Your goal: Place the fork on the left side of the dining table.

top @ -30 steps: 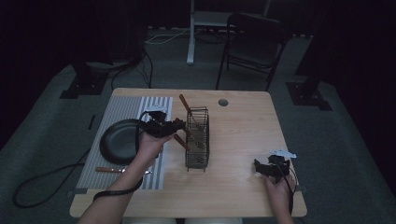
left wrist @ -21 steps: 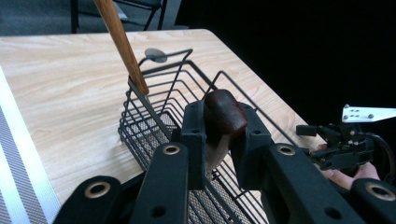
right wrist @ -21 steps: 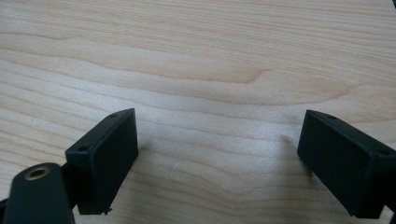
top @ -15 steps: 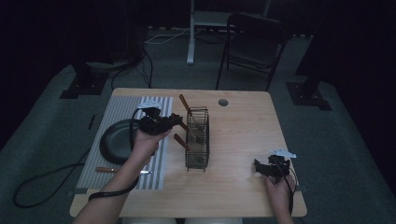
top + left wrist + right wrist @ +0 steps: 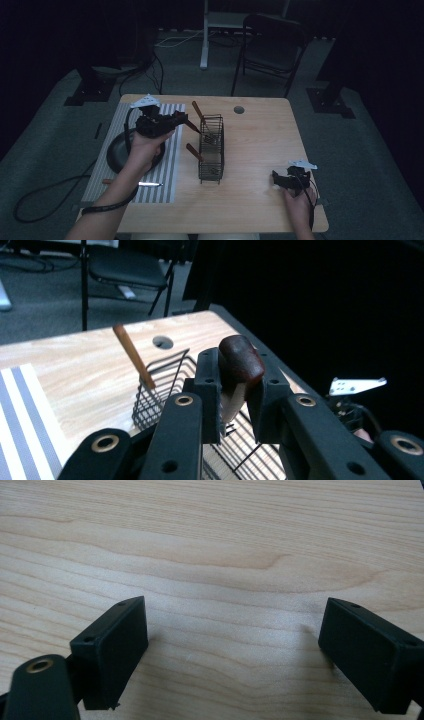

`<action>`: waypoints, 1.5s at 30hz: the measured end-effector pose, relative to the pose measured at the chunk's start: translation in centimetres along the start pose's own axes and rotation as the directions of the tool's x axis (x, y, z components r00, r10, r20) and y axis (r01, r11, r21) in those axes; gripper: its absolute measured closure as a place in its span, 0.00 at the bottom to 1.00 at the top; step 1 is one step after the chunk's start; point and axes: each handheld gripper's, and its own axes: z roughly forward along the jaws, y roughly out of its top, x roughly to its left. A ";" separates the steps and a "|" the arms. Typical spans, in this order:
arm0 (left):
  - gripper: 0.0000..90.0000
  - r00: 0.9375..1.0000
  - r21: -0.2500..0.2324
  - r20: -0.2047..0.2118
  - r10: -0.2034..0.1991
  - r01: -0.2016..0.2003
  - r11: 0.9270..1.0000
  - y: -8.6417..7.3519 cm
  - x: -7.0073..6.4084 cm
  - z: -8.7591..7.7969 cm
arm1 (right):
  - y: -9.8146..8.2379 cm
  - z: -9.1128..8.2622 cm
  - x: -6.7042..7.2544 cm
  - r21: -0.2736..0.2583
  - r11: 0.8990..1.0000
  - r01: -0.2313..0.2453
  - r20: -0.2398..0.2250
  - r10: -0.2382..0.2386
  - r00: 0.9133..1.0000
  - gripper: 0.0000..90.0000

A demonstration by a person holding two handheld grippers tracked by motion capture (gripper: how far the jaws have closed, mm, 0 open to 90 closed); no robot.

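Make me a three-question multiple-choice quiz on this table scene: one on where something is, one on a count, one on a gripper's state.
1. Where does the wire basket stand?
A. on the striped mat
B. on the bare wooden table
C. on the floor

2. How many wooden handles stick up from the basket?
A. two
B. five
C. none

3. The right gripper is:
A. shut on a spoon
B. open over bare wood
C. shut on the basket

Answers: 1 B, the basket sits right of the striped mat. 2 A, two handles show. 3 B, its jaws stand wide apart, nothing between.

The desk (image 5: 210, 540) is pale, smooth wood grain, the rack (image 5: 211, 150) thin black wire, the handle (image 5: 239, 360) glossy dark-brown wood.
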 end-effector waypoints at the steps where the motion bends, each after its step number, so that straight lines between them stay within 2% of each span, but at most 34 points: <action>1: 0.86 1.000 -0.005 0.001 0.003 -0.003 1.000 0.2 0.0 -0.2 | 0.0 0.0 0.0 0.000 1.000 0.000 0.000 0.000 1.000 0.13; 2: 0.86 1.000 -0.010 0.003 0.006 -0.006 1.000 0.4 0.0 -0.5 | 0.0 0.0 0.0 0.000 1.000 0.000 0.000 0.000 1.000 0.13; 5: 0.86 1.000 -0.022 -0.028 0.015 -0.016 1.000 1.0 0.2 -1.1 | 0.0 0.0 0.0 0.000 1.000 0.000 0.000 0.000 1.000 0.13; 6: 0.86 0.999 -0.033 -0.035 0.007 -0.008 0.999 1.1 0.3 -1.3 | 0.0 0.0 0.0 0.000 1.000 0.000 0.000 0.000 1.000 0.13; 10: 0.86 0.998 -0.044 -0.061 -0.002 -0.001 0.999 1.5 1.3 -1.9 | 0.0 0.0 0.0 0.000 1.000 0.000 0.000 0.000 1.000 0.13; 13: 0.86 0.997 -0.059 -0.075 -0.031 0.026 0.998 1.7 2.6 -2.4 | 0.0 0.0 0.0 0.000 1.000 0.000 0.000 0.000 1.000 0.13; 15: 0.86 0.996 -0.055 -0.086 -0.033 0.029 0.998 1.7 3.1 -2.6 | 0.0 0.0 0.0 0.000 1.000 -0.001 0.000 0.001 1.000 0.13; 18: 0.86 0.994 -0.052 -0.108 -0.032 0.026 0.998 1.6 3.6 -2.7 | 0.0 0.0 0.0 -0.001 1.000 -0.001 0.000 0.001 1.000 0.13; 19: 0.86 0.994 -0.048 -0.104 -0.036 0.031 0.998 1.5 3.9 -2.7 | 0.0 0.0 0.0 -0.001 1.000 0.000 0.000 0.000 1.000 0.13; 23: 0.86 0.990 -0.039 -0.128 -0.054 0.049 0.998 1.0 5.4 -2.6 | 0.0 0.0 0.0 -0.001 1.000 0.000 0.000 0.000 1.000 0.13; 29: 0.86 0.984 -0.045 -0.150 -0.093 0.088 0.995 0.0 7.8 -2.3 | 0.0 0.0 0.0 -0.001 1.000 0.000 0.000 0.000 1.000 0.13; 30: 0.86 0.984 -0.045 -0.150 -0.093 0.088 0.995 0.0 7.8 -2.3 | 0.0 0.0 0.0 -0.001 1.000 0.000 0.000 0.000 1.000 0.13; 31: 0.86 0.982 -0.045 -0.159 -0.107 0.101 0.994 -0.3 8.6 -2.0 | 0.0 0.0 0.0 0.000 1.000 -0.002 0.000 0.002 1.000 0.13; 34: 0.86 0.977 -0.037 -0.169 -0.126 0.122 0.992 -0.9 9.8 -1.7 | 0.0 0.0 0.0 0.000 1.000 0.000 0.000 0.000 1.000 0.13; 36: 0.86 0.976 -0.035 -0.174 -0.134 0.129 0.991 -1.1 10.2 -1.6 | 0.0 0.0 0.0 0.000 1.000 0.000 0.000 0.000 1.000 0.13; 39: 0.87 0.970 -0.020 -0.197 -0.144 0.143 0.989 -1.6 11.5 -1.2 | 0.0 0.0 0.0 0.000 1.000 -0.001 0.000 0.001 1.000 0.13; 40: 0.87 0.970 -0.020 -0.197 -0.144 0.143 0.989 -1.6 11.5 -1.2 | 0.0 0.0 0.0 0.000 1.000 0.000 0.000 0.000 1.000 0.13; 41: 0.90 0.965 -0.024 -0.213 -0.155 0.153 0.988 -1.7 12.2 -1.1 | 0.0 0.0 0.0 0.000 1.000 -0.001 0.000 0.001 1.000 0.13; 42: 0.90 0.965 -0.024 -0.213 -0.155 0.153 0.988 -1.7 12.2 -1.1 | 0.0 0.0 0.0 0.000 1.000 -0.001 0.000 0.001 1.000 0.13; 43: 0.90 0.961 -0.032 -0.217 -0.173 0.170 0.985 -1.8 13.0 -1.1 | 0.0 0.0 0.0 0.000 1.000 0.000 0.000 0.000 1.000 0.13; 45: 0.90 0.955 -0.033 -0.233 -0.183 0.180 0.983 -1.9 13.7 -1.0 | 0.0 0.0 0.0 0.000 1.000 0.000 0.000 0.000 1.000 0.13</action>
